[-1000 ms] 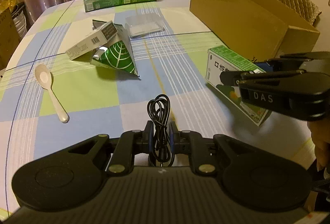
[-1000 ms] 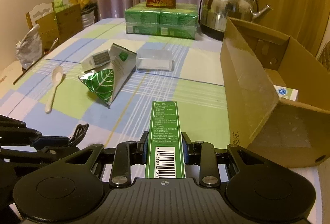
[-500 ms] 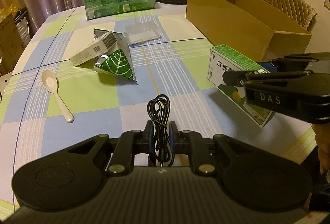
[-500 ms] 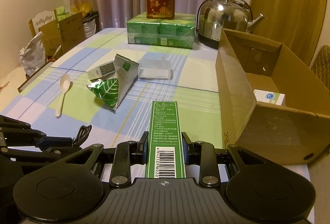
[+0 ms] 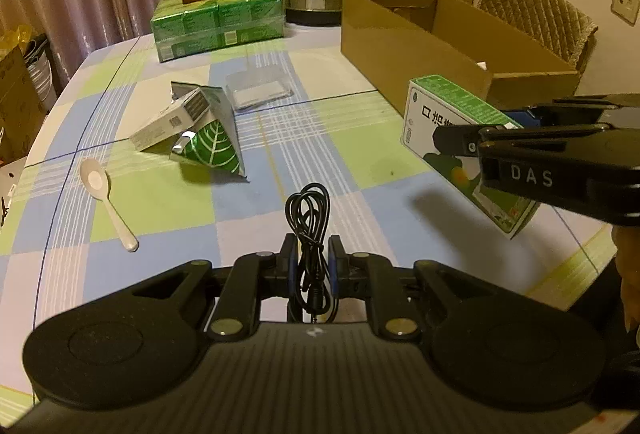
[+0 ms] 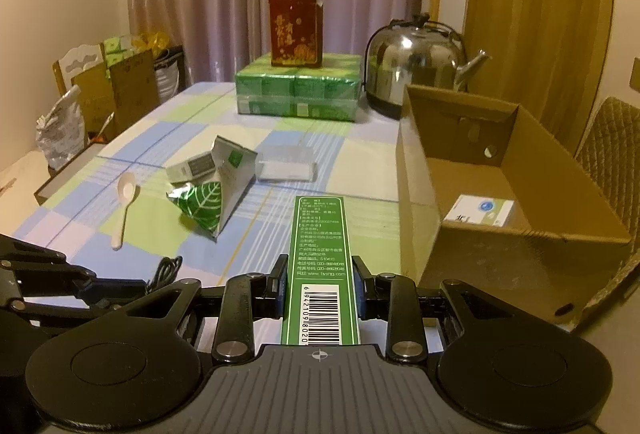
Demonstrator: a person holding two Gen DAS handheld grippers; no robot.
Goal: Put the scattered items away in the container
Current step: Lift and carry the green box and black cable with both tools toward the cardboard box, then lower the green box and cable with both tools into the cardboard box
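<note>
1. the left gripper (image 5: 312,254) has its fingers pinched on a coiled black cable (image 5: 308,210), whose loop stands up beyond the fingertips, off the checked tablecloth (image 5: 152,202).
2. the right gripper (image 6: 319,278) has its fingers clamped on the narrow sides of a green and white box (image 6: 320,238), barcode end nearest the camera; in the left wrist view the box (image 5: 452,114) hangs clear of the table, just near of the cardboard box.
3. the open cardboard box (image 6: 480,254) sits at the right of the table, with one small white box (image 6: 480,212) lying on its floor.
4. left on the cloth, mid-table: a green leaf-print pouch (image 5: 216,146) with a white carton (image 5: 172,122) leaning on it, a clear plastic case (image 5: 260,94) just beyond, and a white spoon (image 5: 104,198) to the near left.
5. at the far end stand a wrapped stack of green packs (image 6: 296,94), a red box (image 6: 296,30) on top, and a steel kettle (image 6: 416,66) to the right.
</note>
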